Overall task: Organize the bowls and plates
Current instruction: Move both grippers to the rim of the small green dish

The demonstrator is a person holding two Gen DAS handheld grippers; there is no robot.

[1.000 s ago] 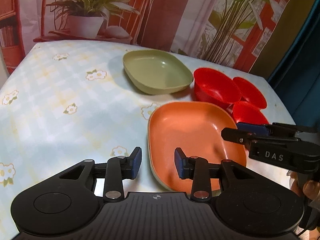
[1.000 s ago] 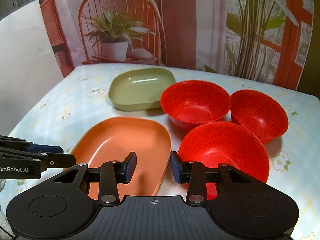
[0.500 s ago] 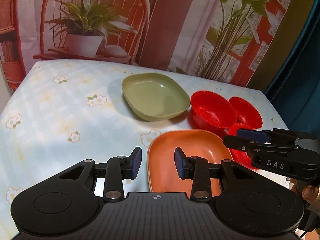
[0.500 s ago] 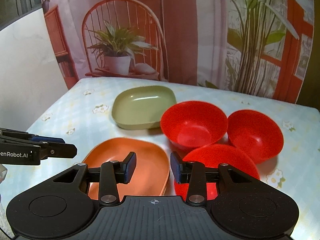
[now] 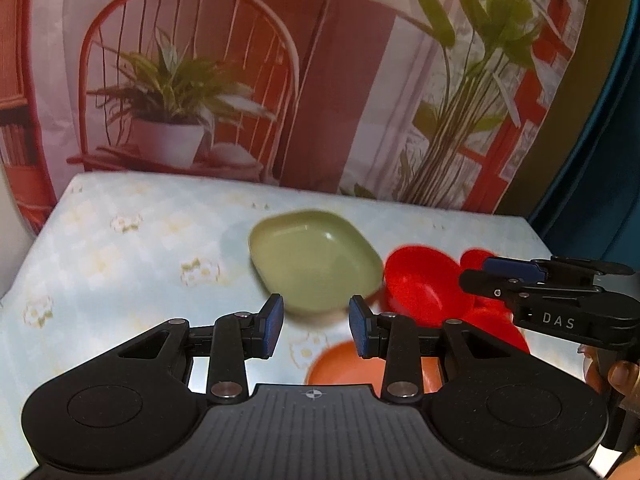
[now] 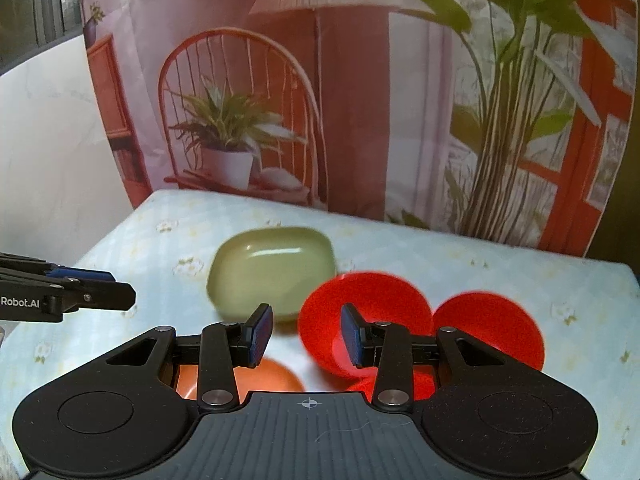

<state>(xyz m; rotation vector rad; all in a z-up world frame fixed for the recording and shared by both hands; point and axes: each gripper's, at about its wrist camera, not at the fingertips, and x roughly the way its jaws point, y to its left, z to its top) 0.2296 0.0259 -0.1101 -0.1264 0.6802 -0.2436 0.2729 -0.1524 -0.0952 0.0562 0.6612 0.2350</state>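
A green square plate (image 5: 316, 258) (image 6: 274, 270) lies mid-table. An orange plate (image 5: 344, 364) (image 6: 264, 378) lies nearest me, mostly hidden behind the gripper bodies. Three red bowls stand to the right: one beside the green plate (image 5: 420, 284) (image 6: 368, 316), one at the far right (image 6: 492, 330), one in front, mostly hidden (image 6: 420, 384). My left gripper (image 5: 316, 330) is open and empty, raised above the table. My right gripper (image 6: 306, 338) is open and empty, also raised; it shows in the left wrist view (image 5: 500, 276).
The table (image 5: 120, 280) has a pale floral checked cloth. A printed backdrop with a chair and plants (image 6: 240, 140) hangs behind the far edge. A dark blue curtain (image 5: 600, 180) is at the right. A white wall (image 6: 48, 140) stands at the left.
Both grippers have lifted up and pulled back from the dishes, which now sit lower and farther in both views. Both stay open. No dish has moved.
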